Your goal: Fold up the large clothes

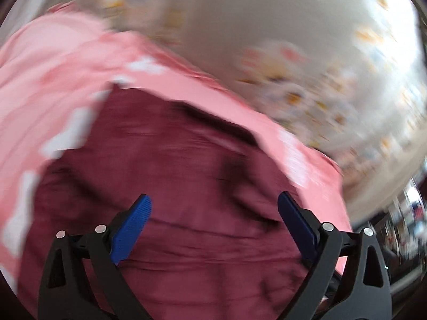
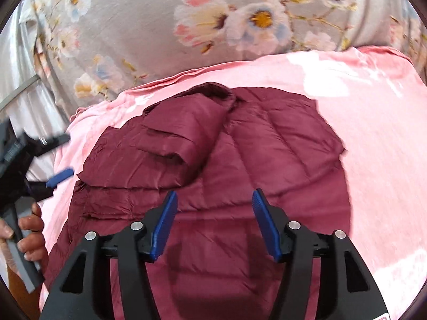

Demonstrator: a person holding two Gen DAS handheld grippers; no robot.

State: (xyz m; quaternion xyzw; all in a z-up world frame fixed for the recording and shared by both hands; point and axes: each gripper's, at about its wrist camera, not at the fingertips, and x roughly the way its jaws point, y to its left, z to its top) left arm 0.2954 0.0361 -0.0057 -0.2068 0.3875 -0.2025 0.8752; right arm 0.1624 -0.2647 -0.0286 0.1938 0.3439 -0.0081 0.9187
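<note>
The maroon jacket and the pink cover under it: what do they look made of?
The maroon jacket looks like thin synthetic shell fabric, perhaps nylon or polyester, over padding: it has a slight sheen, fine creases and stitched, puffy quilt panels. The pink cover looks like soft matte woven cloth, possibly cotton, with pale printed blotches and a layered edge; its fibre cannot be told for sure.

A home bedroom: a bed under a grey floral sheet (image 2: 149, 34), with a pink blanket (image 2: 373, 138) spread on top of it.
</note>
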